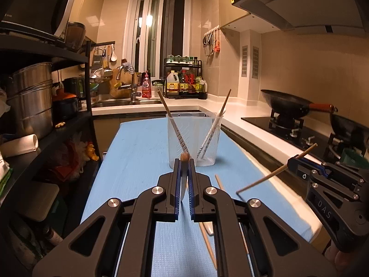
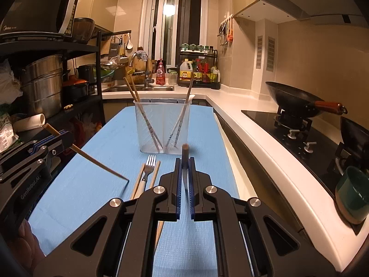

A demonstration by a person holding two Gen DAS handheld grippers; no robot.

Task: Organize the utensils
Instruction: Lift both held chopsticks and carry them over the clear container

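Observation:
A clear plastic cup (image 1: 193,138) stands on the blue mat (image 1: 138,161) with chopsticks (image 1: 171,122) leaning inside it; it also shows in the right wrist view (image 2: 164,127). My left gripper (image 1: 184,161) is shut on a wooden chopstick (image 1: 185,156), seen end-on, just short of the cup. My right gripper (image 2: 184,161) is shut on another chopstick (image 2: 185,149), above the mat. Each gripper appears in the other's view, the right gripper (image 1: 291,162) with its chopstick (image 1: 263,180) slanting down, the left gripper (image 2: 66,138) with its chopstick (image 2: 101,165). A fork (image 2: 148,168) and two loose chopsticks (image 2: 138,180) lie on the mat.
A black shelf (image 1: 46,115) with steel pots stands at the left. A white counter (image 2: 265,143) with a stove, a wok (image 2: 295,102) and a green bowl (image 2: 352,194) runs along the right. A sink and bottles are at the back.

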